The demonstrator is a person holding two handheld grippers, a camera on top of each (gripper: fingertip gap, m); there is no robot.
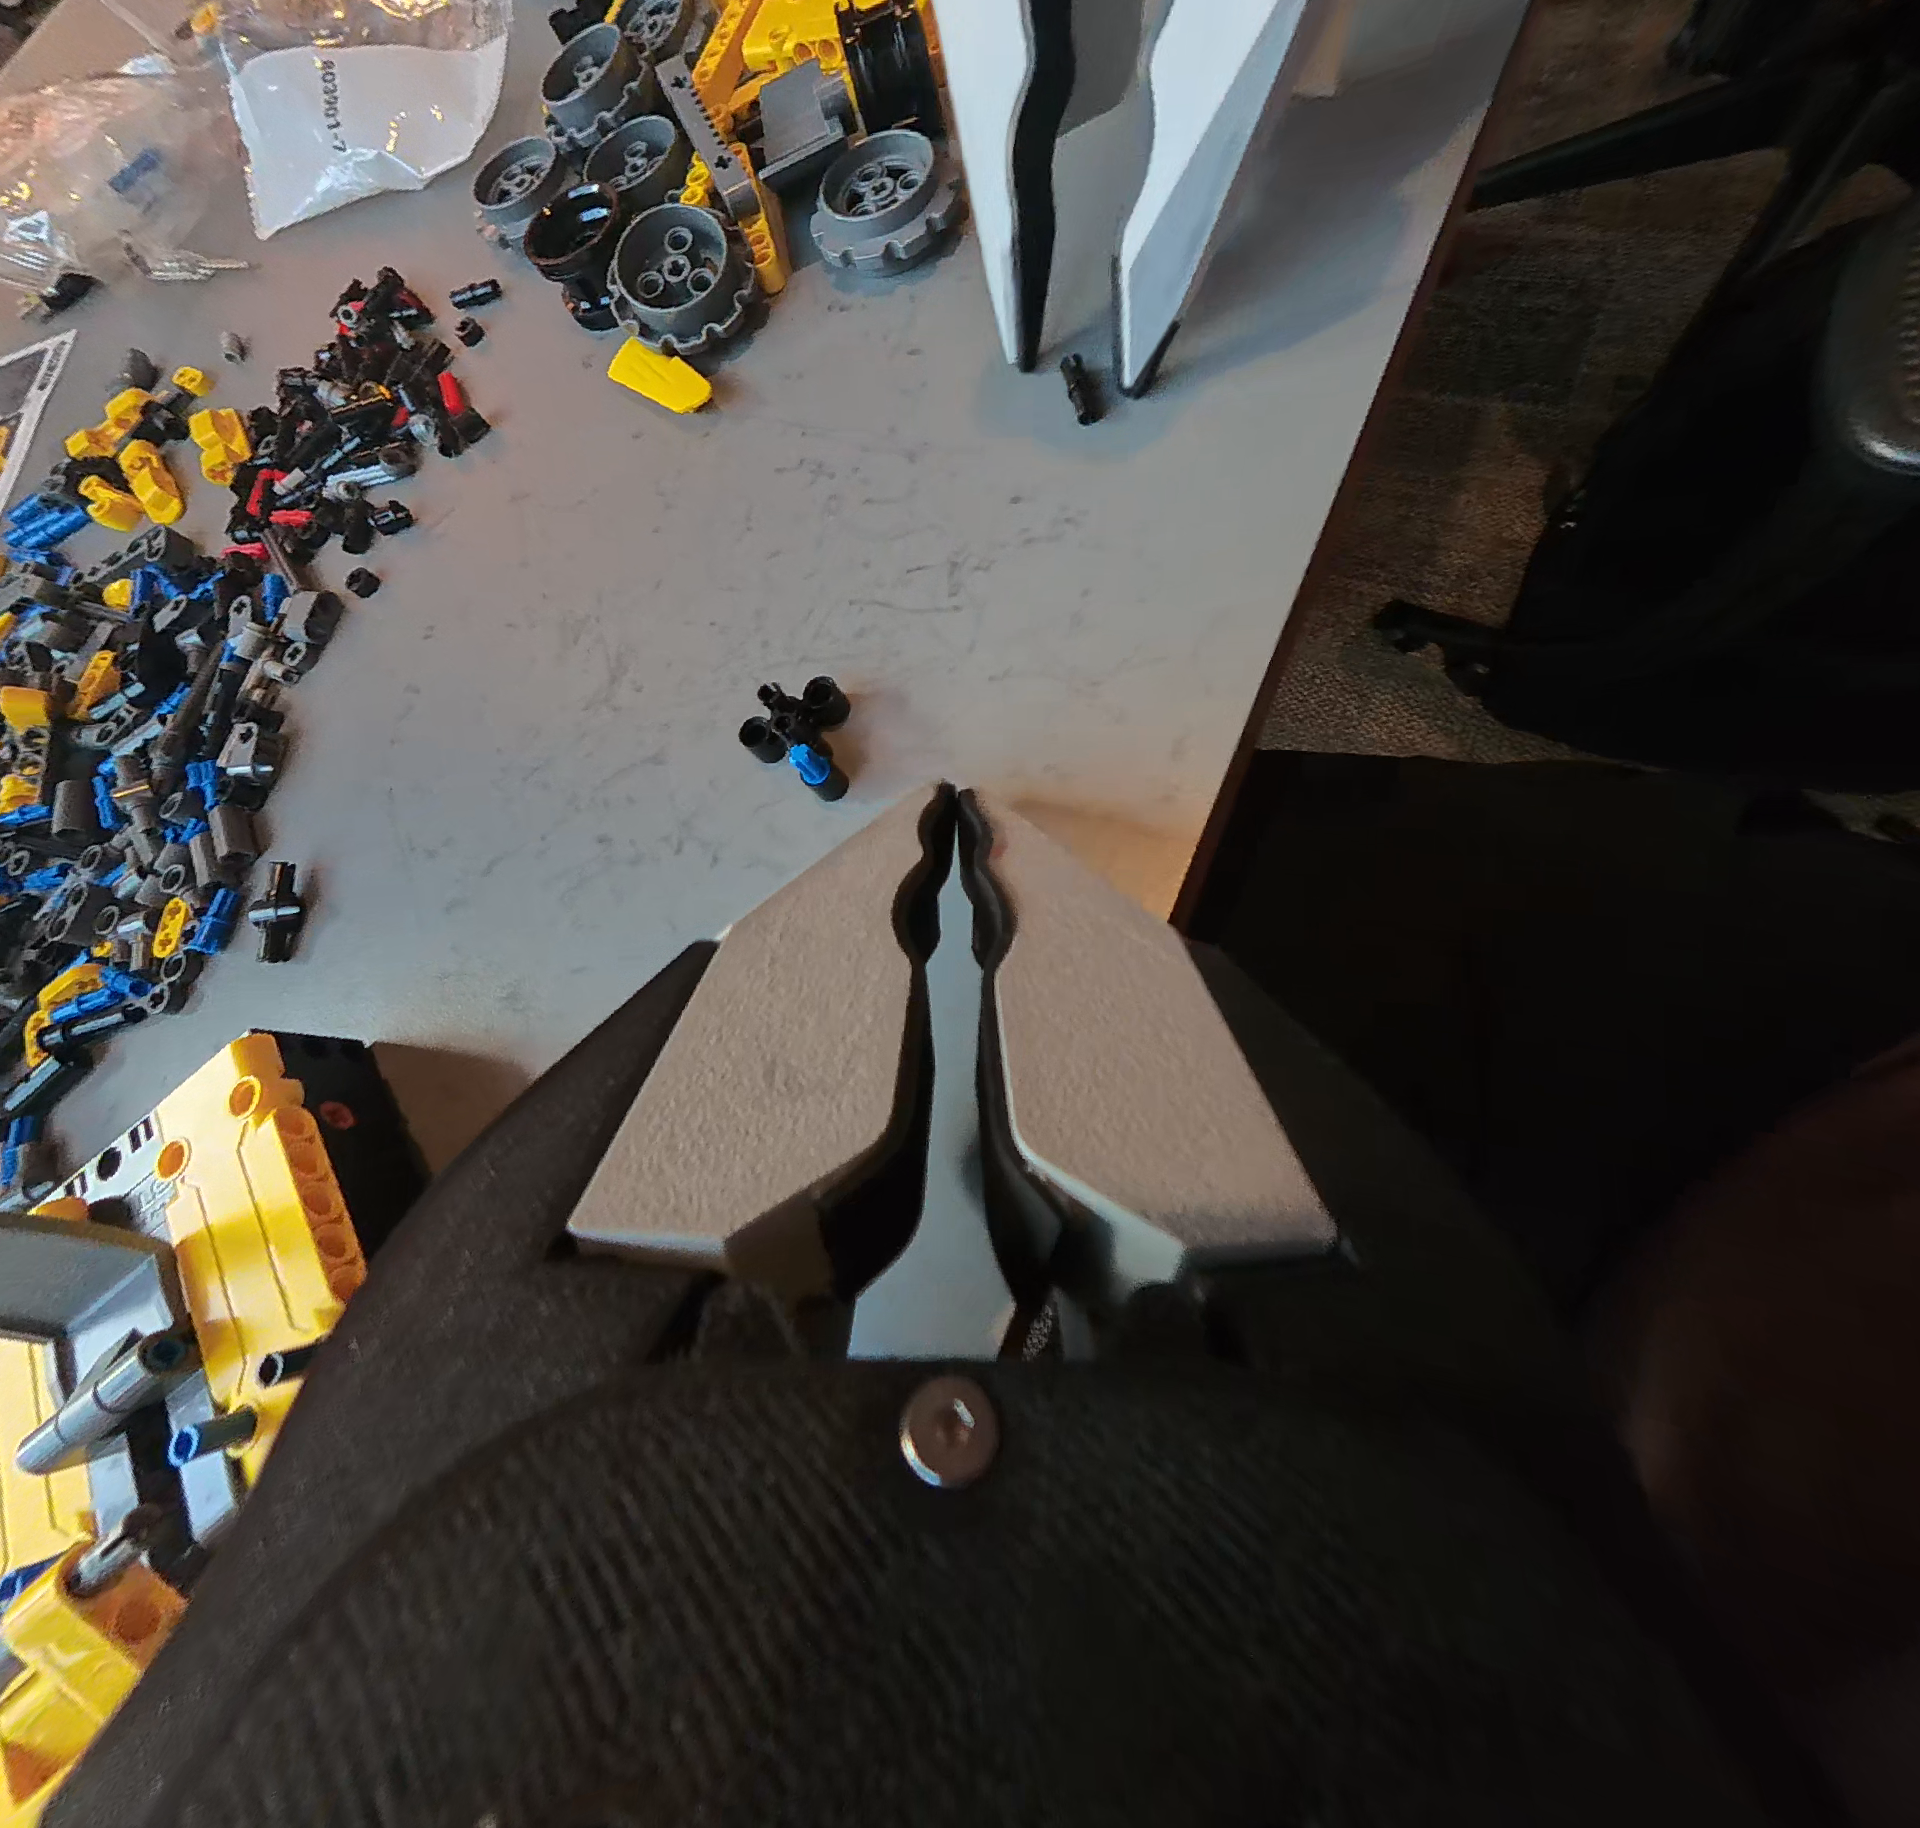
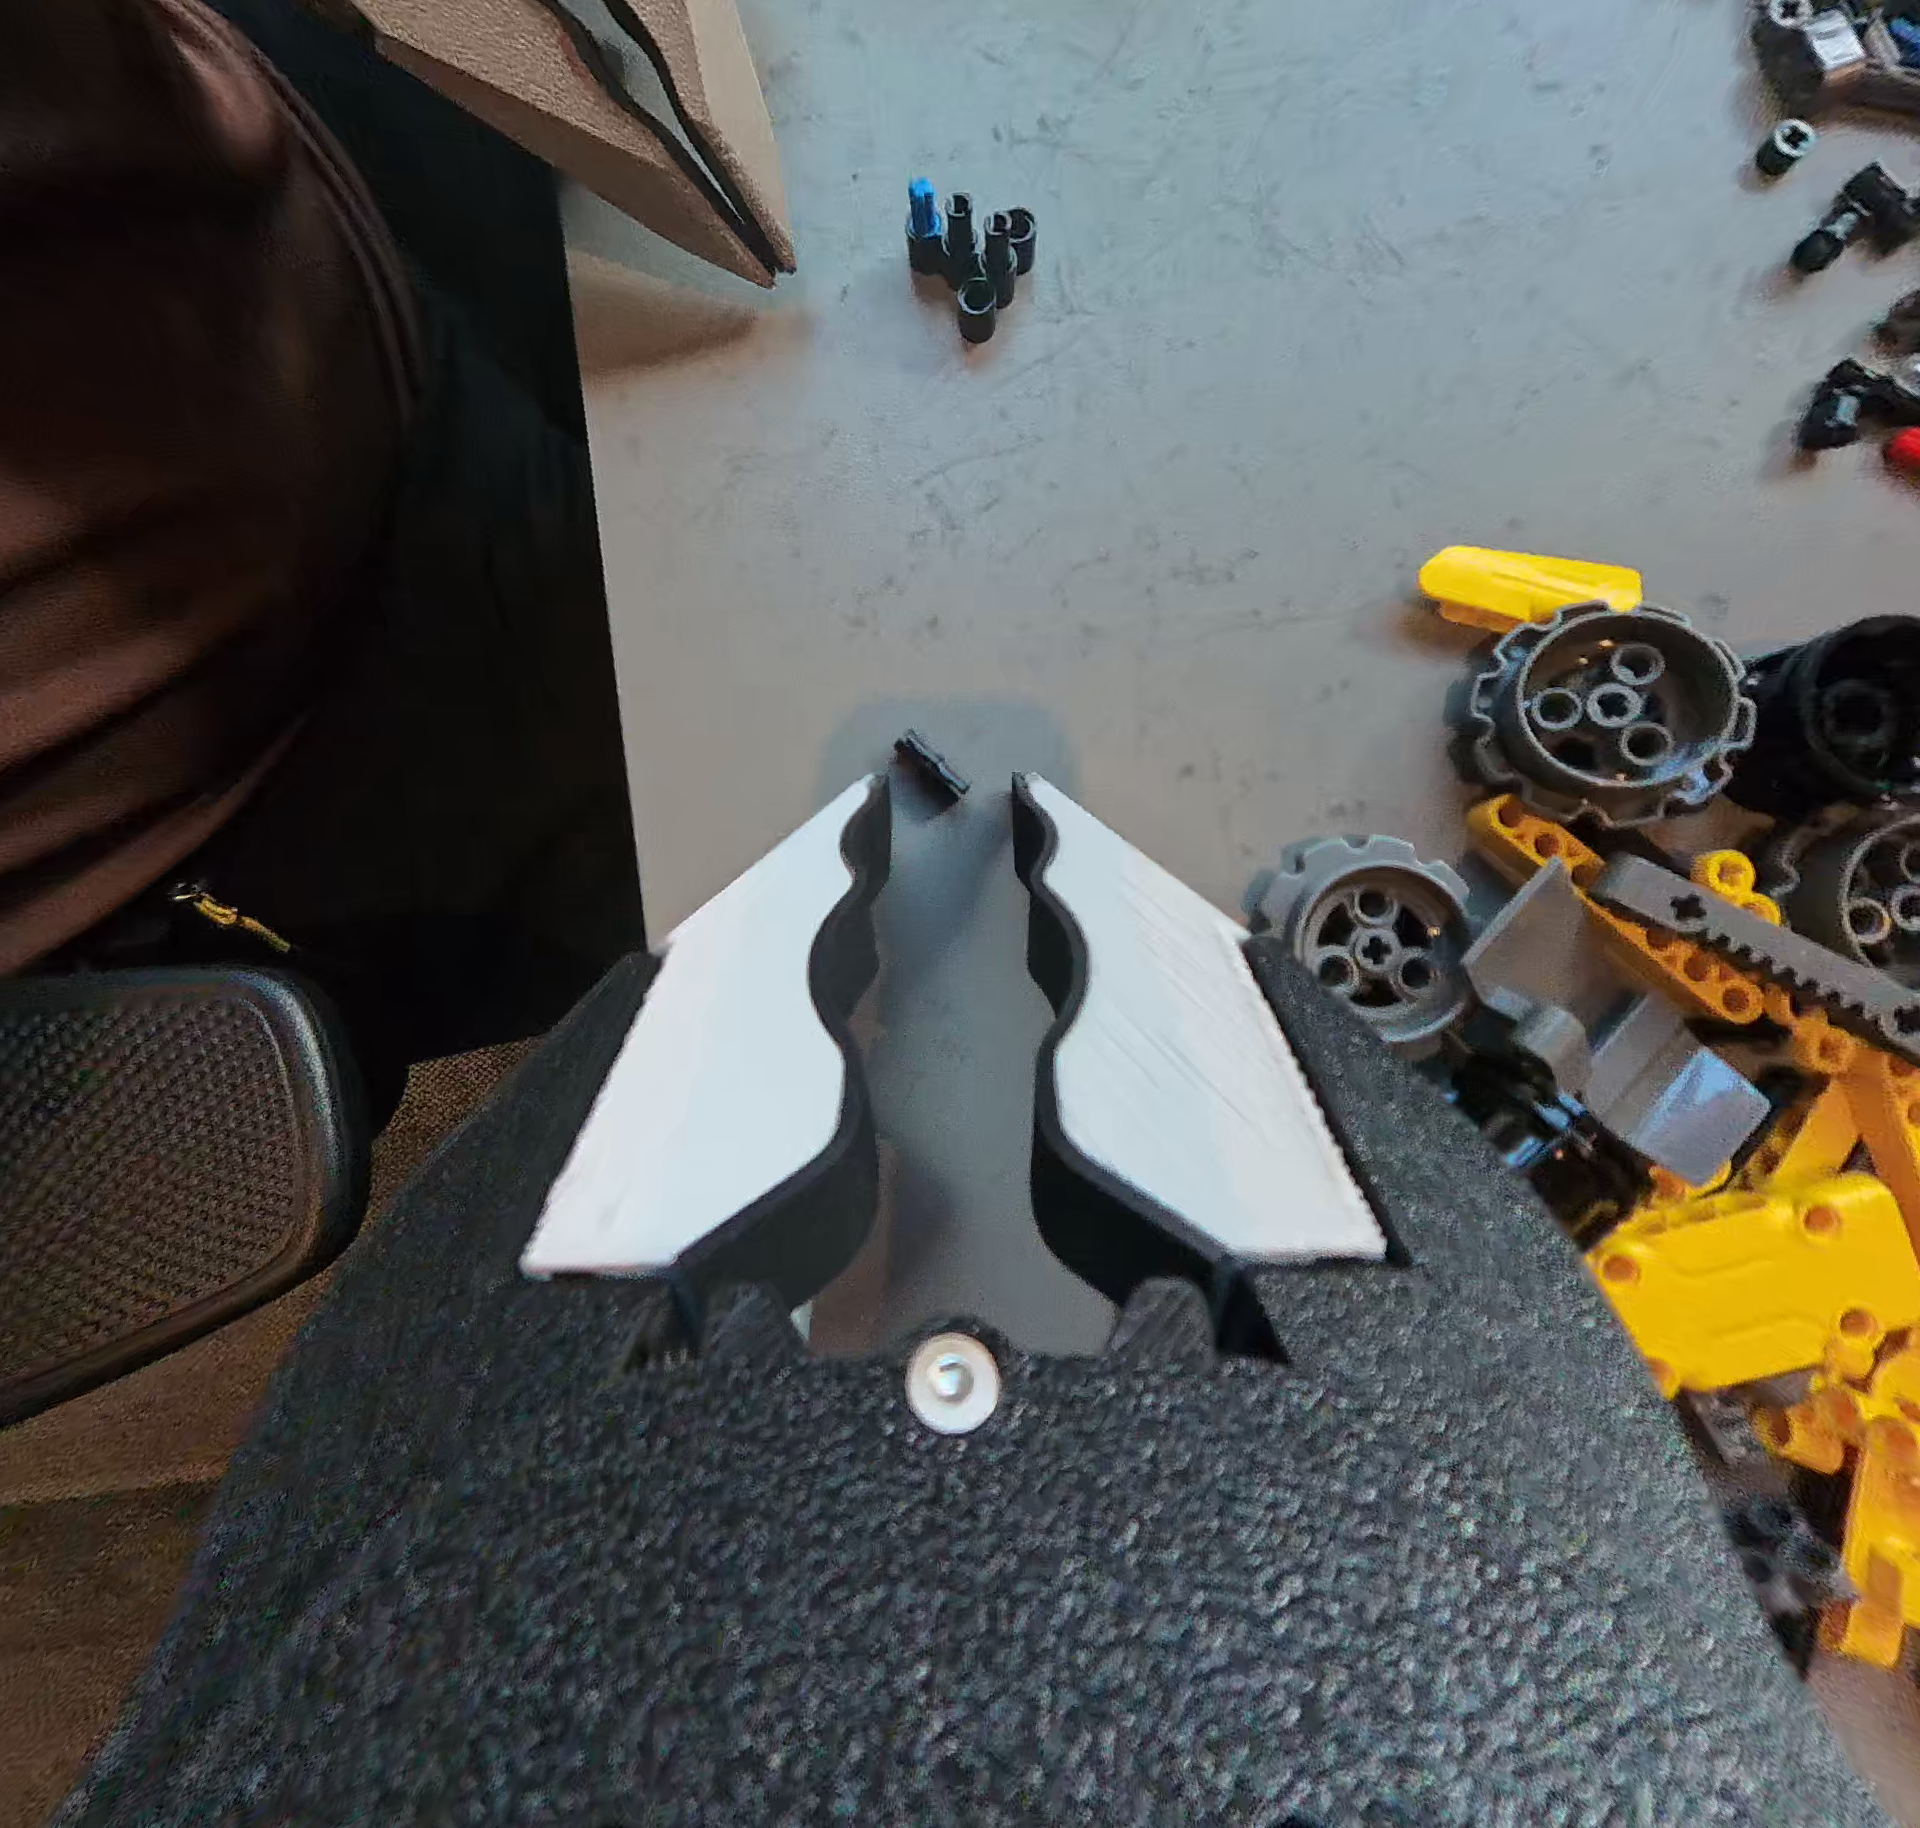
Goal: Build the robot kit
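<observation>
Black pin (image 2: 932,767) lies between the parted right gripper's (image 2: 951,786) tips, ungrasped; left gripper (image 1: 956,794) closed, empty.

Grey table (image 1: 727,552) strewn with building-toy parts (image 1: 156,656)

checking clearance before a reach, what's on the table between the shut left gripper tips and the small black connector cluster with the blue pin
Nothing: bare grey table separates the left gripper from the connector cluster, shown in the left wrist view.
</observation>
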